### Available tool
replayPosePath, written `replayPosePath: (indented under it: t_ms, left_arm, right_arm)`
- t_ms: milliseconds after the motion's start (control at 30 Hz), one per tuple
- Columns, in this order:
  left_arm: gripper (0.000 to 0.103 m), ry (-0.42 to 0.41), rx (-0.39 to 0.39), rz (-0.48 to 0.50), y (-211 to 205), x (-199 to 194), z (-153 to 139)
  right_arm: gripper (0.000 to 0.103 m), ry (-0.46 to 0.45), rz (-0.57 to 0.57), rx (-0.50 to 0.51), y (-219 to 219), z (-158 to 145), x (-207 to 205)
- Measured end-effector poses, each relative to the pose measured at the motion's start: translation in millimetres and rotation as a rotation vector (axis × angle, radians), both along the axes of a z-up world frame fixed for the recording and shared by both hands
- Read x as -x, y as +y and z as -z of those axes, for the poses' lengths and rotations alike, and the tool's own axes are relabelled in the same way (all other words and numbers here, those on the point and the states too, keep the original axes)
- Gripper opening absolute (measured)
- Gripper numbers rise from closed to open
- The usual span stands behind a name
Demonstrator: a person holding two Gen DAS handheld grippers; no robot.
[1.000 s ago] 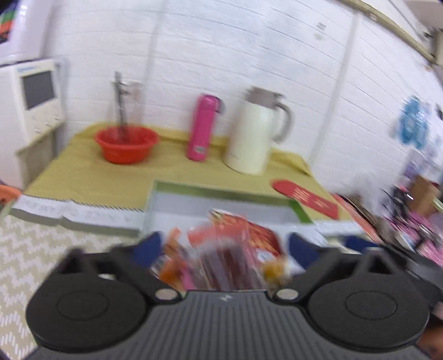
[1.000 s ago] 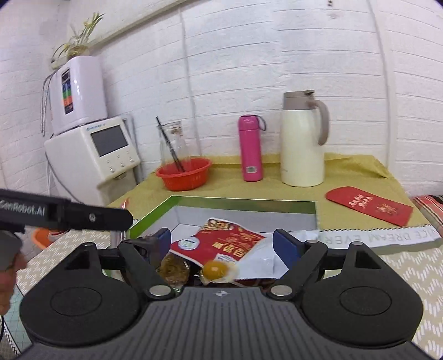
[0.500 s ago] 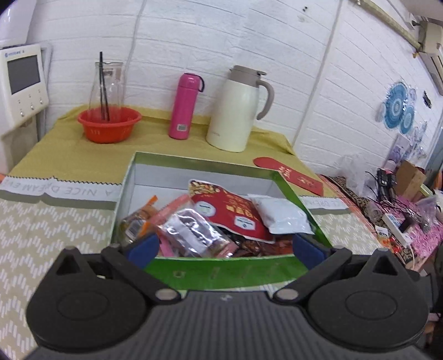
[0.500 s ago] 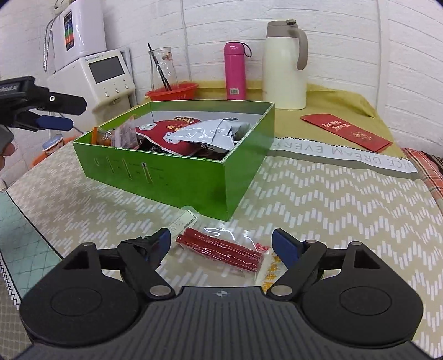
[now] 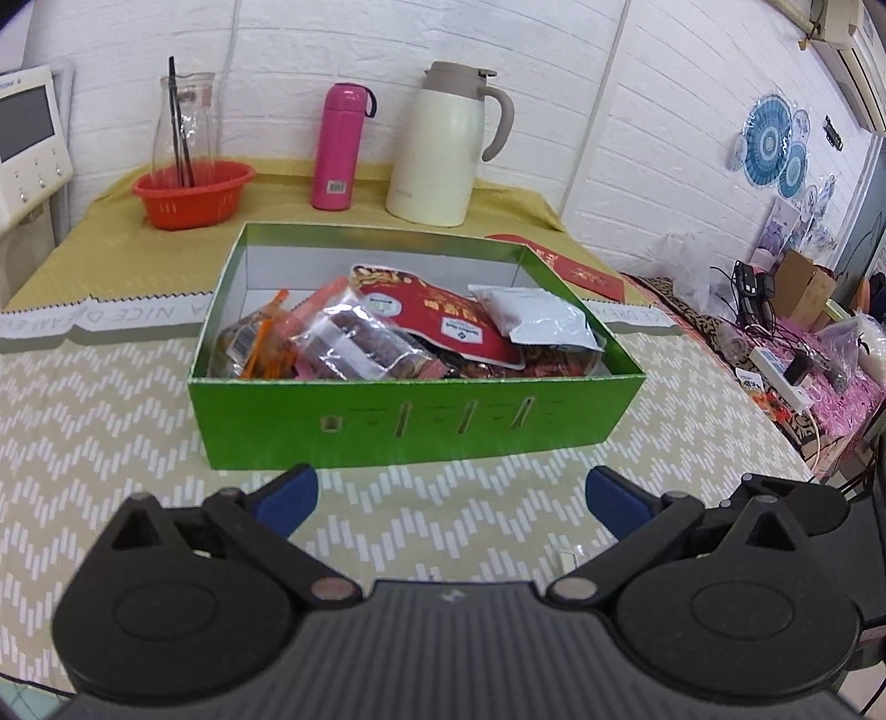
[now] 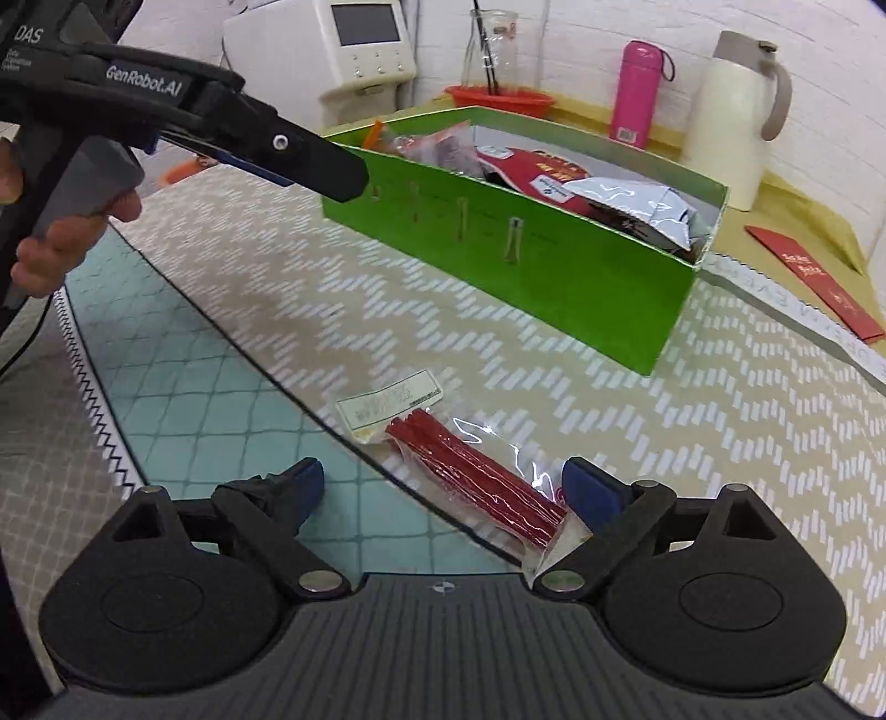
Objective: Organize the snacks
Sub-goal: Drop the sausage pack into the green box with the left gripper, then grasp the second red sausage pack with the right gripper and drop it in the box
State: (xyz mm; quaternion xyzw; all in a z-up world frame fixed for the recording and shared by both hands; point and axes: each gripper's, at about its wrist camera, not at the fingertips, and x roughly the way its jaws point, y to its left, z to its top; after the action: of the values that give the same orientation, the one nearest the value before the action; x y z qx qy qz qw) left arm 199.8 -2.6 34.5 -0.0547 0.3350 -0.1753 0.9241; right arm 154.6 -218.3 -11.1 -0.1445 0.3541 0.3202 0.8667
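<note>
A green box [image 5: 421,421] holds several snack packets, among them a red pouch [image 5: 443,318] and a silver-white pouch [image 5: 537,315]. It also shows in the right wrist view [image 6: 554,260]. My left gripper [image 5: 451,498] is open and empty, a little in front of the box. It also appears from the side in the right wrist view [image 6: 310,160]. My right gripper [image 6: 443,490] is open over a clear packet of red sticks [image 6: 476,479] lying on the tablecloth; the packet sits between the fingers, not gripped.
At the back stand an orange bowl [image 5: 194,191] with a glass jar, a pink bottle [image 5: 338,147] and a cream jug [image 5: 443,144]. A red envelope [image 6: 814,282] lies to the right. A white appliance [image 6: 354,44] is on the left.
Both grippers have pulled back from the box. The right one has dropped lower and swung left, so the red stick packet now lies between its open fingers.
</note>
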Motion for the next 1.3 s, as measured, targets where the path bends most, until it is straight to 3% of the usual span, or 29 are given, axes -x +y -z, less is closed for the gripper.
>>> replayPosePath:
  t_ms: [133,200,333,367,400,533,600,767,900,1033,1100,1133,1167,1233,1300]
  left_arm:
    - [0.102,0.003,0.009,0.003,0,4,1]
    - [0.102,0.012,0.017,0.003,-1,4,4]
    - [0.102,0.034,0.011,0.002,-1,4,9]
    - [0.102,0.036,0.007,0.000,0,5,10]
    - [0.102,0.037,0.003,-0.004,2,5,11]
    - [0.102,0.048,0.009,-0.028,12,7,14]
    - [0.102,0.051,0.014,-0.040,16,6,14]
    - [0.102,0.036,0.032,-0.063,26,7,7]
    - [0.102,0.002,0.045,-0.084,36,5,-5]
    - [0.102,-0.034,0.044,-0.108,37,-6,-21]
    - [0.102,-0.054,0.042,-0.123,37,-13,-25]
    - [0.103,-0.072,0.030,-0.137,37,-15,-27]
    - [0.103,-0.080,0.006,-0.160,37,-15,-27]
    - [0.103,-0.086,-0.055,-0.217,40,-12,-26]
    - [0.103,-0.091,-0.093,-0.250,46,-6,-24]
  right_arm:
    - [0.103,0.010,-0.035,0.014,-2,-2,4]
    - [0.103,-0.014,-0.017,0.034,1,0,1]
    - [0.103,-0.009,0.046,-0.021,2,3,-13]
    - [0.095,-0.020,0.068,-0.026,2,2,-15]
    - [0.078,-0.025,0.093,-0.026,3,0,-18]
    - [0.068,-0.057,0.092,0.017,11,-1,-10]
    - [0.050,-0.065,0.073,-0.004,13,-4,-3]
    - [0.049,-0.105,0.063,-0.079,15,-24,11]
    - [0.050,-0.190,0.070,-0.140,18,-53,11]
    - [0.055,-0.271,0.148,-0.211,27,-78,-26]
    - [0.064,-0.340,0.207,-0.241,34,-80,-50]
    - [0.074,-0.376,0.225,-0.259,36,-78,-61]
    - [0.103,-0.381,0.251,-0.262,38,-74,-73]
    - [0.103,-0.333,0.386,-0.267,34,-67,-83]
    - [0.103,-0.279,0.385,-0.344,23,-62,-74]
